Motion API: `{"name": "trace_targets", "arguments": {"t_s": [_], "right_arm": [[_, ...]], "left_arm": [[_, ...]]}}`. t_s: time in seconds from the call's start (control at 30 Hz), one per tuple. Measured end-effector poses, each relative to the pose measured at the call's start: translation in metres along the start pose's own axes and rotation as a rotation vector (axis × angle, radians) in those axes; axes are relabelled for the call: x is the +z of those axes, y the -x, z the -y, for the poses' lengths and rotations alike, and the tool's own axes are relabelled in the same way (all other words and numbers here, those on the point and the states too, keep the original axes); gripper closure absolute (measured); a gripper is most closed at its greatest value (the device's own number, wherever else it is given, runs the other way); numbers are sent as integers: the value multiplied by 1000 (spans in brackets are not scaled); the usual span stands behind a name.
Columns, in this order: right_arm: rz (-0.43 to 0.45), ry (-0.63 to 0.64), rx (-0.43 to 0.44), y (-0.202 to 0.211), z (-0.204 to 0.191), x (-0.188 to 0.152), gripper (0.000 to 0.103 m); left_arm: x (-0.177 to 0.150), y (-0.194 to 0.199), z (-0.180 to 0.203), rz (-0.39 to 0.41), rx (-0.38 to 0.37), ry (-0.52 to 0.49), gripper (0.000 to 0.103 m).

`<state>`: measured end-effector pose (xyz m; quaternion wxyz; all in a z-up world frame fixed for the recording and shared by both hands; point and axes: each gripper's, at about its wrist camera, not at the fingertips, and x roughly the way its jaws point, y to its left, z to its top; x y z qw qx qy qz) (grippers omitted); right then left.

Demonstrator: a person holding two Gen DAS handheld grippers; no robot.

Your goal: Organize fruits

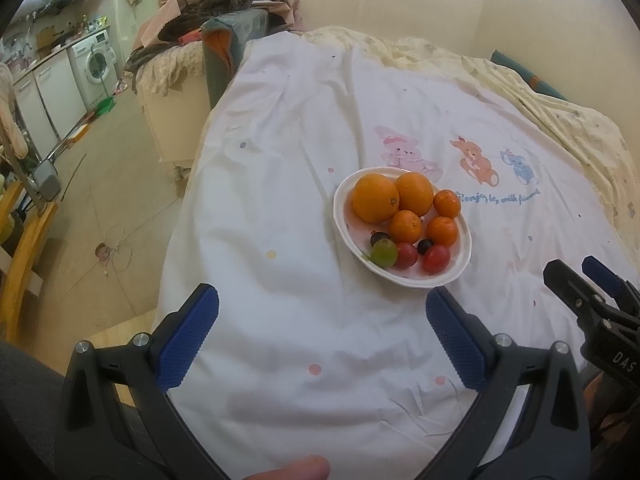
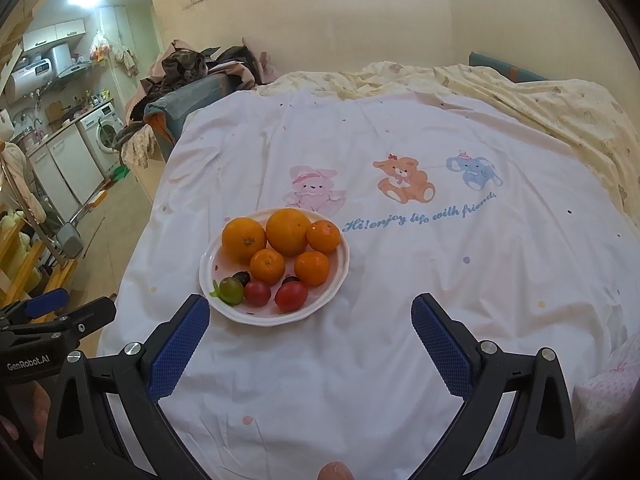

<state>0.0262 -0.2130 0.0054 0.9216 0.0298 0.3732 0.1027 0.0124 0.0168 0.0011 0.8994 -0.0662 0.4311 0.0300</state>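
A white plate [image 1: 460,272] [image 2: 340,276] sits on a white cartoon-print sheet. It holds two big oranges [image 1: 375,197] [image 2: 243,239], three small mandarins [image 1: 405,227] [image 2: 267,266], two red tomatoes [image 1: 436,258] [image 2: 291,296], a green grape [image 1: 383,253] [image 2: 231,290] and two dark grapes [image 1: 378,237] [image 2: 241,277]. My left gripper [image 1: 322,312] is open and empty, just short of the plate. My right gripper [image 2: 310,318] is open and empty, the plate just ahead of its left finger. Each gripper shows at the edge of the other's view: the right gripper [image 1: 584,280], the left gripper [image 2: 68,308].
The white sheet [image 1: 304,208] [image 2: 440,280] covers a bed against a cream wall, with a yellow blanket [image 2: 540,104] behind. Piled clothes [image 1: 208,12] lie at the far left. The bed's left edge drops to the floor [image 1: 100,200], with a kitchen beyond.
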Motion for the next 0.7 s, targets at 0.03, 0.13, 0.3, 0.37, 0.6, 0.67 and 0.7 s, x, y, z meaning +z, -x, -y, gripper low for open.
{"name": "trace_targets", "arguments": {"t_s": [0.03, 0.13, 0.3, 0.37, 0.6, 0.67, 0.7], "right_arm": [[-2, 0, -1, 0, 0, 0, 0], [-1, 0, -2, 0, 0, 0, 0], [1, 1, -4, -1, -1, -1, 0], [2, 1, -3, -1, -1, 0, 0], [2, 1, -3, -1, -1, 0, 0], [1, -1, -3, 0, -1, 0, 0], [2, -1, 1, 0, -1, 0, 0]], "left_arm": [[0, 0, 0, -1, 0, 1, 1], [1, 0, -1, -2, 1, 3, 1], [1, -1, -2, -6, -1, 7, 1], [1, -1, -3, -7, -1, 6, 1], [1, -1, -3, -9, -1, 7, 1], [-1, 0, -3, 3, -3, 5, 1], [-1, 2, -2, 8, 2, -3, 1]]}}
